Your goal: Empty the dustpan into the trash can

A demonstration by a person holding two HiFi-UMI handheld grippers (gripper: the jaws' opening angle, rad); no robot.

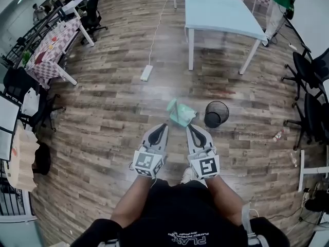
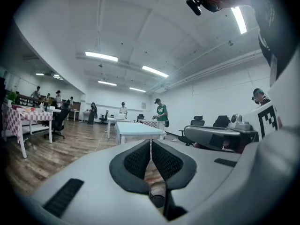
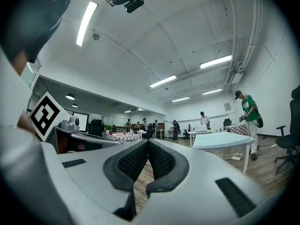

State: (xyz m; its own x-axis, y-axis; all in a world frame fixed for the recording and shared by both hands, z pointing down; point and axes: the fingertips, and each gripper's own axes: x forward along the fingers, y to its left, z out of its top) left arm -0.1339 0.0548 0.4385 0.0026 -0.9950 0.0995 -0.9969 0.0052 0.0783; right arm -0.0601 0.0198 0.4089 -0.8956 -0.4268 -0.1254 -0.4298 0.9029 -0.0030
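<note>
A mint-green dustpan [image 1: 181, 112] lies on the wooden floor, with a black mesh trash can [image 1: 216, 113] standing just to its right. My left gripper [image 1: 160, 130] and right gripper [image 1: 193, 130] are held side by side near the person's body, pointing toward the dustpan and short of it. Both are shut with nothing between their pads. In the left gripper view the left gripper [image 2: 150, 146] points roughly level across the room, its jaws meeting at the tip. The right gripper [image 3: 148, 146] likewise has its pads pressed together. Neither gripper view shows the dustpan or the can.
A light blue table [image 1: 221, 9] stands beyond the can. A white power strip [image 1: 147, 73] with its cable lies on the floor at centre left. Black office chairs [image 1: 308, 76] line the right side, a checked-cloth table [image 1: 51, 45] the left. A small bottle [image 1: 277, 136] lies at right.
</note>
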